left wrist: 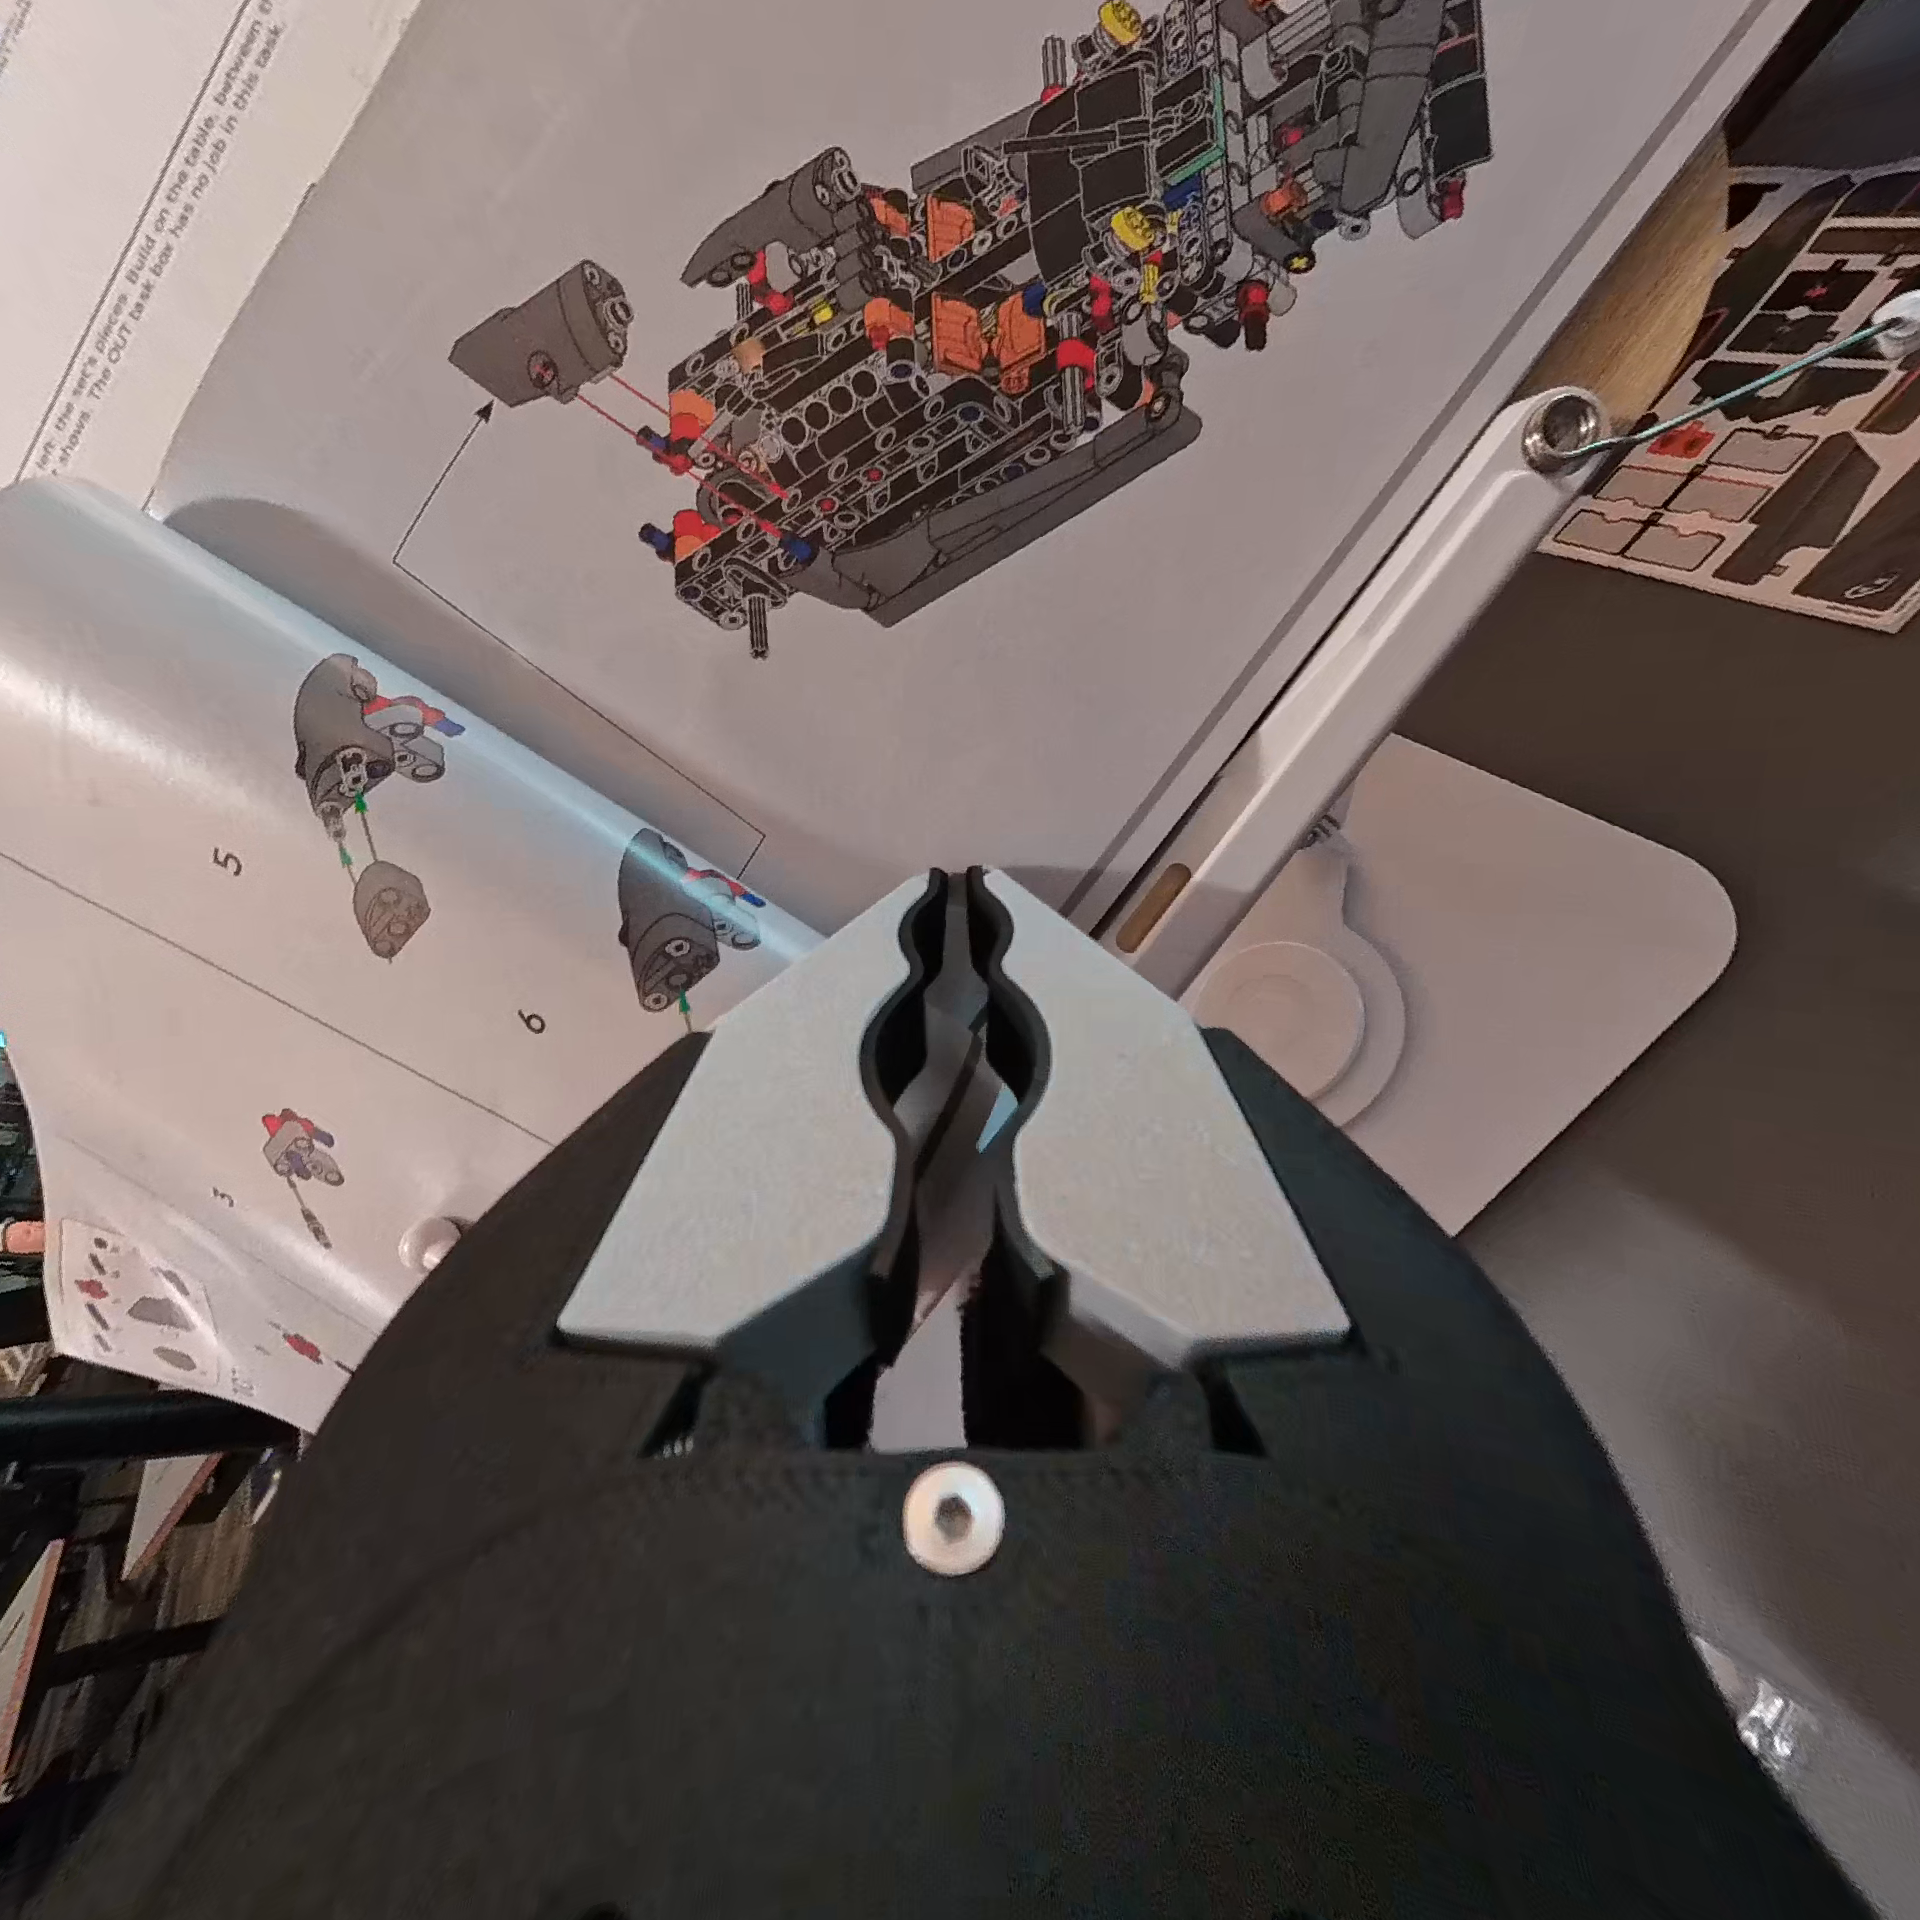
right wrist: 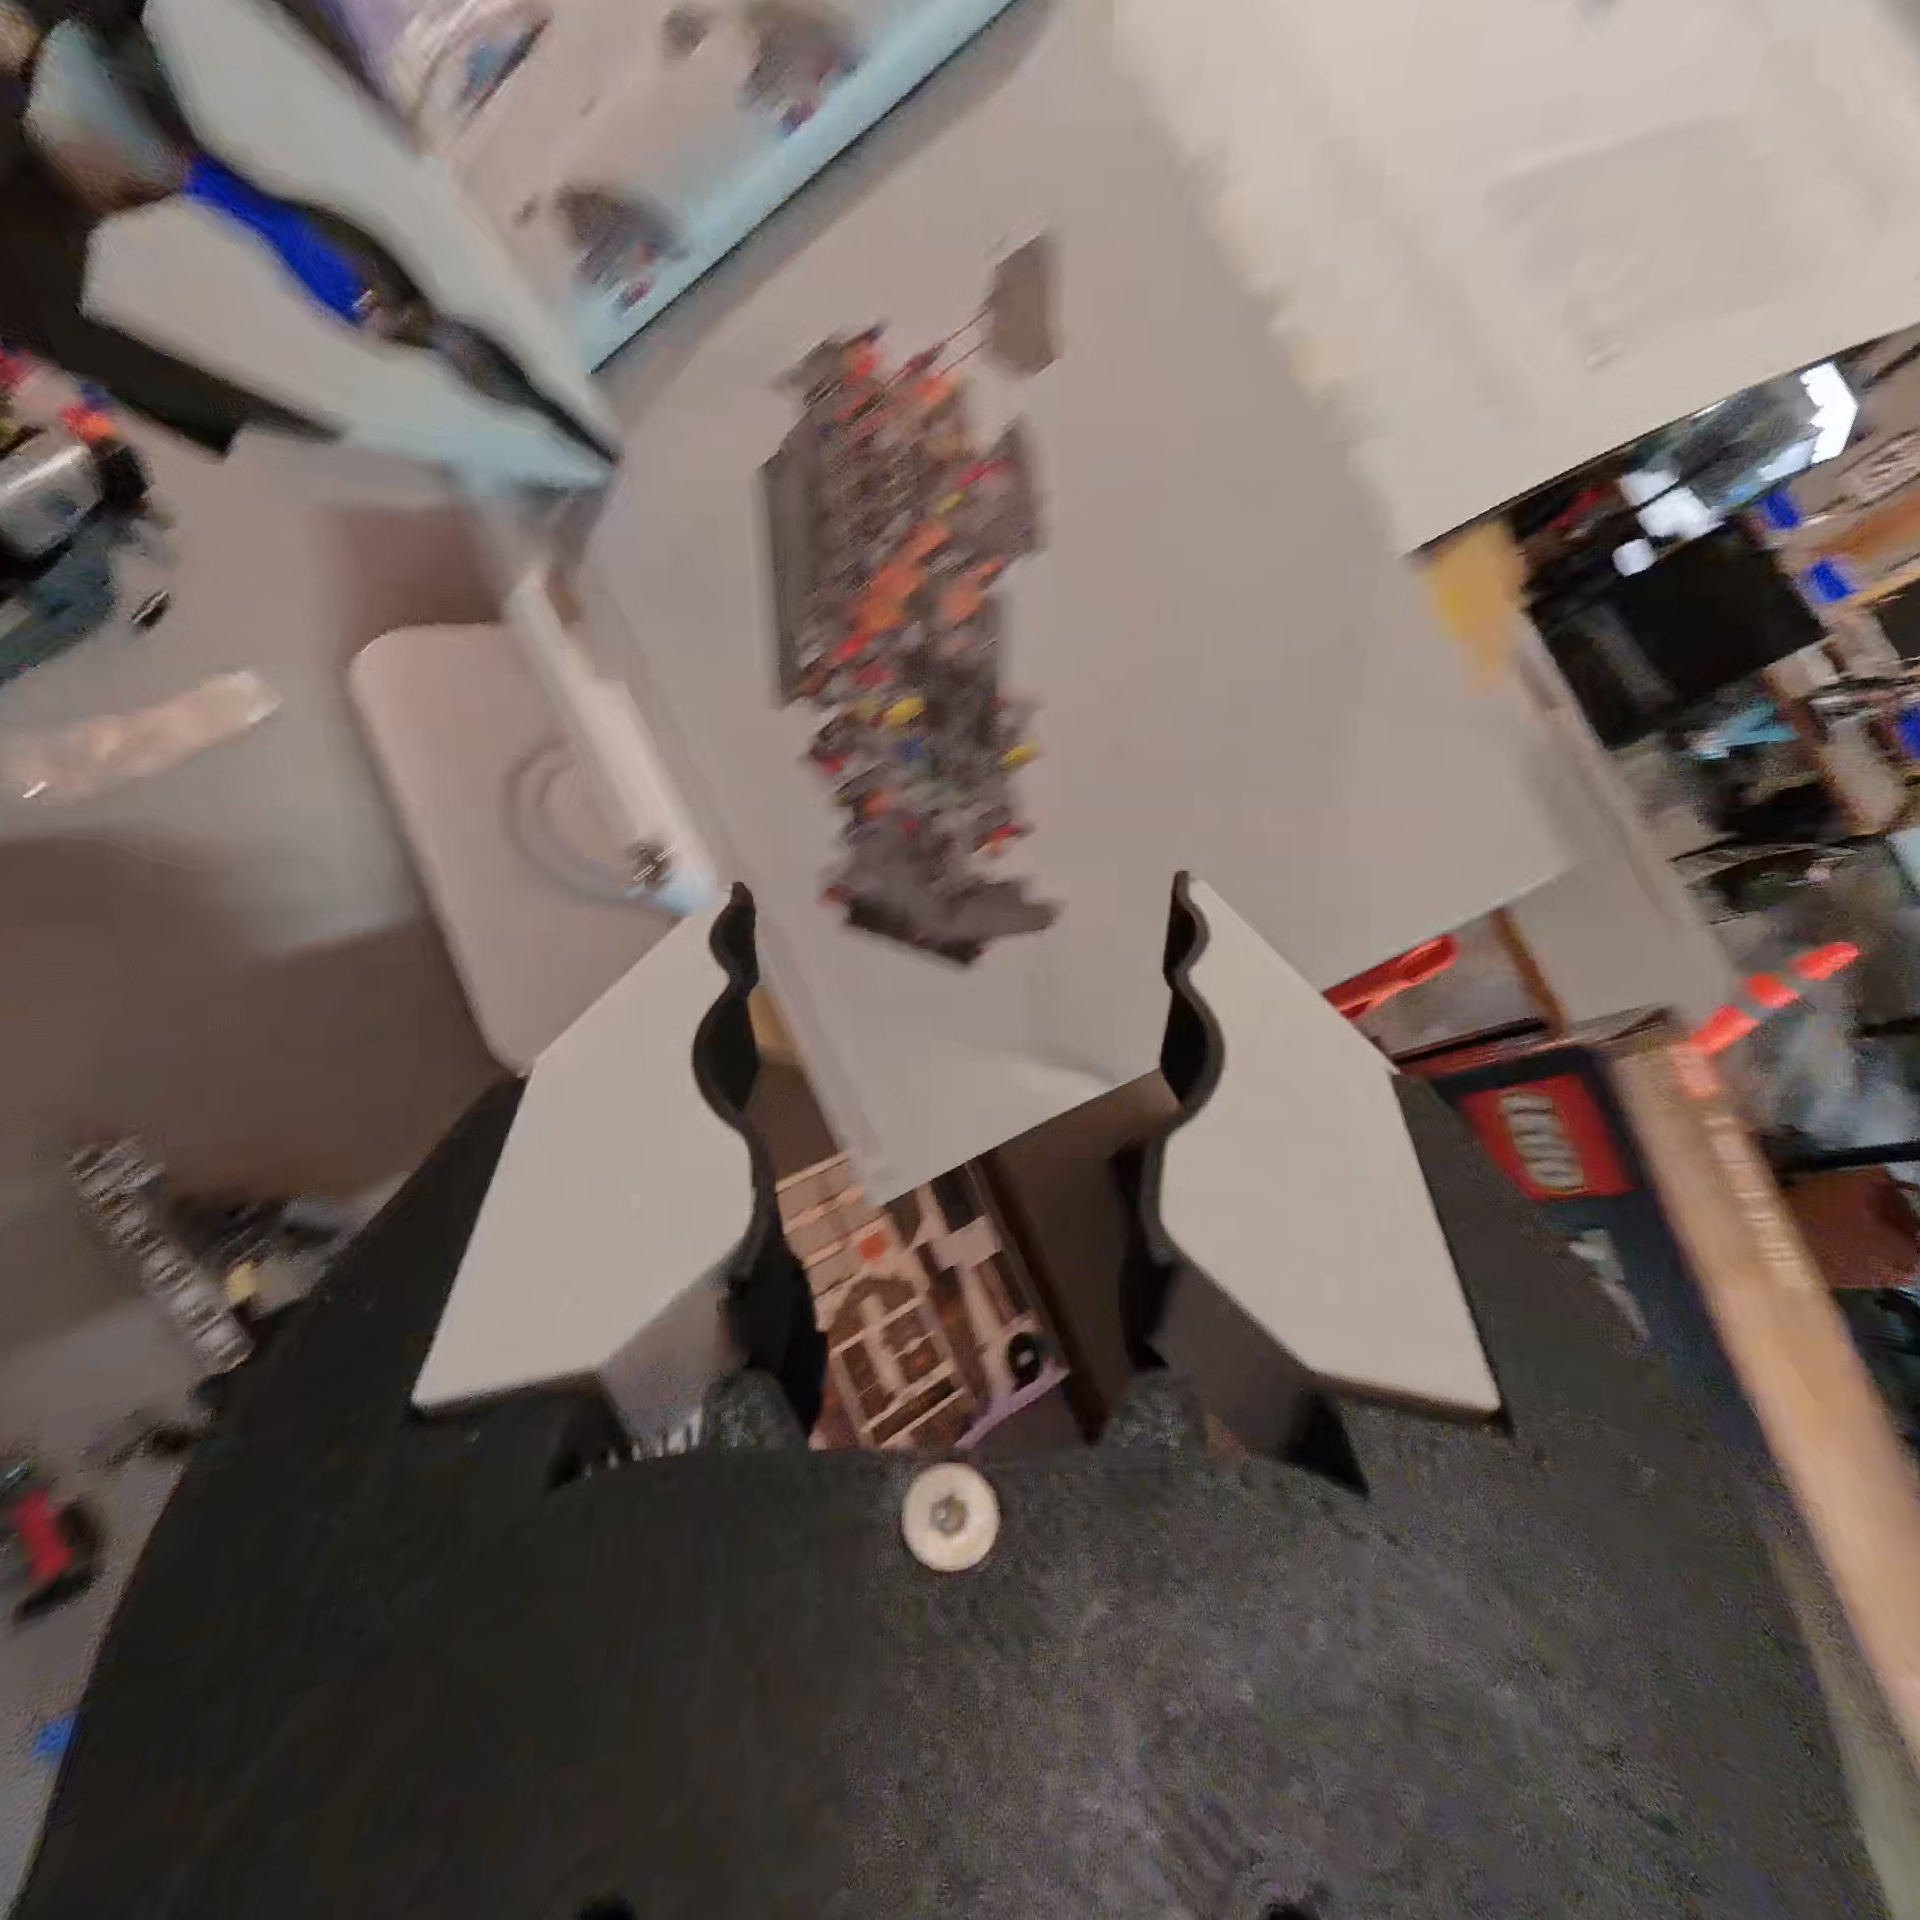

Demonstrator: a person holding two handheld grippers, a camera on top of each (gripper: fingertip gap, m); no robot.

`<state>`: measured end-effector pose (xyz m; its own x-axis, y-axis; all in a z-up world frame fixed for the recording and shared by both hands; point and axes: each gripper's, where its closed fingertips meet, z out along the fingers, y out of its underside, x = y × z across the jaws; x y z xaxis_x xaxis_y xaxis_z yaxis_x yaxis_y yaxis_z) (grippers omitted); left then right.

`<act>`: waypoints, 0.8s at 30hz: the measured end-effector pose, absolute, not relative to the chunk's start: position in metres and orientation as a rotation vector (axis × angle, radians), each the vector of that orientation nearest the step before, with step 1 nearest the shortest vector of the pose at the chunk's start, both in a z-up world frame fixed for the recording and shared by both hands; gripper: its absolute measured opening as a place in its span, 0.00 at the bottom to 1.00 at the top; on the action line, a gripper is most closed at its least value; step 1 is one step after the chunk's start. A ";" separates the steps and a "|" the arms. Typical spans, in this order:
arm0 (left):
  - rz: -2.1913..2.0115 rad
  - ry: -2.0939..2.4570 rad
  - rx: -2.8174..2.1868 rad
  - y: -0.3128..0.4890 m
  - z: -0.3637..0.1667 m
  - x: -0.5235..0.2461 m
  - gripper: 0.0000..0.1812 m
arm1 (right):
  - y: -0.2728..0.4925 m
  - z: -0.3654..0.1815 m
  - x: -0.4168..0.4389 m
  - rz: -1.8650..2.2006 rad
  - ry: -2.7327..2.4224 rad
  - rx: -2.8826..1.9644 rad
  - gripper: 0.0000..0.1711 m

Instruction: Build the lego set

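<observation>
- The lego instruction booklet [left wrist: 644,312] stands open on a white stand [left wrist: 1455,935]. Its page shows a grey, black and orange model with numbered step drawings; one page [left wrist: 260,831] curls forward at lower left.
- The left gripper [left wrist: 958,883] has its jaws pressed together, seemingly pinching a thin page edge.
- The sharp left view alone shows a sticker sheet [left wrist: 1787,436] beside the stand.
- The blurred right view shows the right gripper [right wrist: 961,904] spread wide, holding nothing, before the booklet, plus a lego box [right wrist: 1538,1143] at right.

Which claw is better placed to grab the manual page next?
Right, probably. The right claw is open, with a corner of the instruction page between its fingers. The left claw is shut.
</observation>
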<state>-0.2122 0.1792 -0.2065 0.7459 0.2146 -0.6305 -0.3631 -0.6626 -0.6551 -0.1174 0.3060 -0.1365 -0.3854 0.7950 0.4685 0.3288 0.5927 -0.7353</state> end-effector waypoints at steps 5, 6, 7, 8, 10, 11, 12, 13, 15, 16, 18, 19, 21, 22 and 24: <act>0.892 0.112 -2.119 0.179 -0.206 -0.212 0.01 | 0.342 -0.100 -0.175 0.557 -1.835 -0.850 0.48; 0.894 0.115 -2.120 0.179 -0.207 -0.212 0.01 | 0.347 -0.104 -0.183 0.550 -1.851 -0.858 0.47; 0.893 0.117 -2.122 0.179 -0.207 -0.212 0.02 | 0.355 -0.111 -0.190 0.524 -1.877 -0.895 0.48; 0.890 0.117 -2.124 0.178 -0.207 -0.212 0.02 | 0.361 -0.116 -0.194 0.499 -1.887 -0.915 0.48; 0.886 0.117 -2.122 0.178 -0.207 -0.211 0.02 | 0.364 -0.123 -0.196 0.491 -1.905 -0.921 0.40; 0.887 0.119 -2.121 0.178 -0.207 -0.211 0.02 | 0.365 -0.126 -0.196 0.484 -1.900 -0.927 0.39; 0.889 0.122 -2.120 0.178 -0.207 -0.211 0.02 | 0.366 -0.129 -0.196 0.481 -1.895 -0.925 0.38; 0.892 0.126 -2.119 0.178 -0.207 -0.211 0.02 | 0.365 -0.129 -0.197 0.491 -1.885 -0.918 0.37; 0.892 0.132 -2.121 0.178 -0.207 -0.211 0.02 | 0.366 -0.128 -0.198 0.505 -1.878 -0.928 0.36; 0.892 0.134 -2.121 0.178 -0.207 -0.211 0.02 | 0.366 -0.127 -0.198 0.507 -1.874 -0.924 0.33; 0.887 0.139 -2.120 0.178 -0.208 -0.211 0.02 | 0.366 -0.127 -0.197 0.503 -1.872 -0.911 0.29; 0.889 0.142 -2.120 0.178 -0.208 -0.211 0.02 | 0.365 -0.128 -0.197 0.501 -1.877 -0.903 0.27; 0.893 0.146 -2.121 0.178 -0.208 -0.211 0.02 | 0.361 -0.130 -0.197 0.494 -1.885 -0.883 0.22; 0.891 0.146 -2.122 0.178 -0.208 -0.211 0.02 | 0.359 -0.131 -0.196 0.490 -1.890 -0.872 0.20; 0.884 0.146 -2.123 0.178 -0.208 -0.211 0.02 | 0.351 -0.133 -0.193 0.502 -1.911 -0.843 0.09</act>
<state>-0.2106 0.1777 -0.2081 0.7474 0.1874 -0.6374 -0.3826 -0.6629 -0.6436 -0.1929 0.3512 -0.1325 -0.3075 0.7355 0.6037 0.3440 0.6775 -0.6502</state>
